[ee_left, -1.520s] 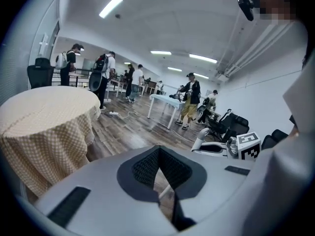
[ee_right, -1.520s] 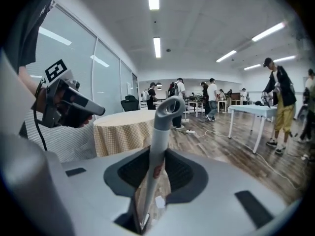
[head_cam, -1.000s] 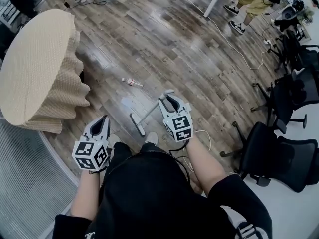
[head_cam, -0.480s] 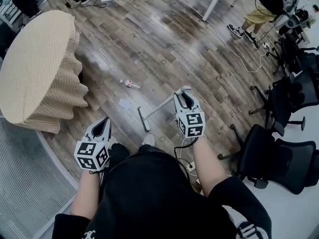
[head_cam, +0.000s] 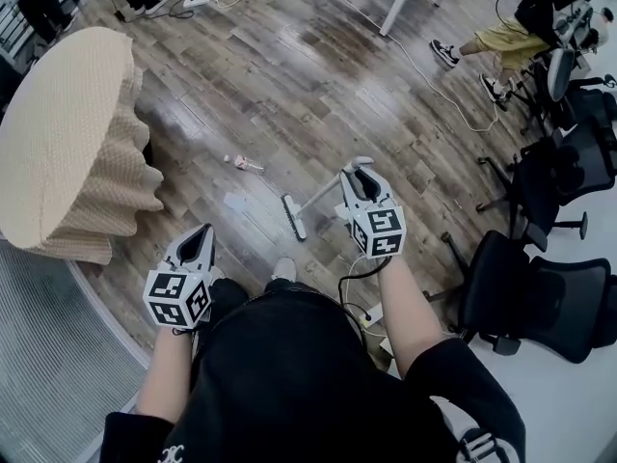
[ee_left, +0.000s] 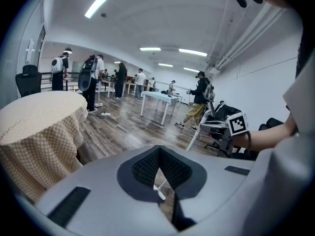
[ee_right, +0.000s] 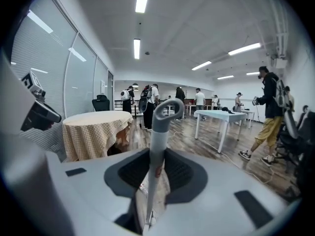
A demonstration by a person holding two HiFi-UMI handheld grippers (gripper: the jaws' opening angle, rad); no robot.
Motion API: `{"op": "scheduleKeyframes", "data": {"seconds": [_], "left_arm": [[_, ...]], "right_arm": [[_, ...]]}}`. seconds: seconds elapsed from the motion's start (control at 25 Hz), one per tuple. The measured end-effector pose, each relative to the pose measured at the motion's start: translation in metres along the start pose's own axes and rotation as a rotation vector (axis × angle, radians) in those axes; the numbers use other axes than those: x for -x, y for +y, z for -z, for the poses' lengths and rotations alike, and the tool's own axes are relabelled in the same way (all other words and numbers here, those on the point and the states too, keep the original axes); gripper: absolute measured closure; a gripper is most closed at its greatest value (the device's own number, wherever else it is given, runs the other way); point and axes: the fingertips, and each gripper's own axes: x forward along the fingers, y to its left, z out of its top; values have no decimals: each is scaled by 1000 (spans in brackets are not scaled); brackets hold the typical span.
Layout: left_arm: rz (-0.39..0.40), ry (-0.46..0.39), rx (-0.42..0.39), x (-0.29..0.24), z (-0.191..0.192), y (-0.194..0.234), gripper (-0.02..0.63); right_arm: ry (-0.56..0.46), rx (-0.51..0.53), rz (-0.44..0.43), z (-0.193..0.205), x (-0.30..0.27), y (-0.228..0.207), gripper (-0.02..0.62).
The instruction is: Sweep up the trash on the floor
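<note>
We see the right claw (head_cam: 359, 174) pinching the grey handle of the broom (head_cam: 316, 197). In the right gripper view the handle stands upright between the two dark pads, and its looped top rises above them. From that claw the handle slants down and away to the claw's left, ending in the pale broom head (head_cam: 292, 217), which rests on the wooden floor (head_cam: 318, 75). The left claw (head_cam: 201, 233) is held lower and well apart from the right one. Its jaws are pressed together with nothing between them (only floor and the far broom head show through the slit behind the pads). The trash (head_cam: 245, 163), a small bottle-like piece with a reddish end, lies on the floor ahead of the left claw and beyond the broom head, on the far side from the right claw. A pale scrap (head_cam: 234, 202) lies nearer, between that piece and the left claw, just beside the broom head. To the left of the left claw we see a round table (head_cam: 67, 143) draped in a tan cloth. To the right of the right claw stand black office chairs (head_cam: 540, 297). Far ahead of it a white cable (head_cam: 424, 70) trails across the floor, and a person in yellow trousers (head_cam: 494, 40) stands there.
</note>
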Motion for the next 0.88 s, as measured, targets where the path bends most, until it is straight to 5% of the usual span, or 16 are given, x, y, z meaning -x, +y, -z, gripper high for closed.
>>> {"op": "scheduleKeyframes", "data": {"seconds": [0.48, 0.88], "left_arm": [[8, -2, -5, -3, -7, 6, 611], [-4, 17, 24, 5, 0, 58, 611]], "right_arm": [[-39, 68, -70, -46, 1, 25, 495], [-92, 84, -213, -104, -41, 108, 495]]}}
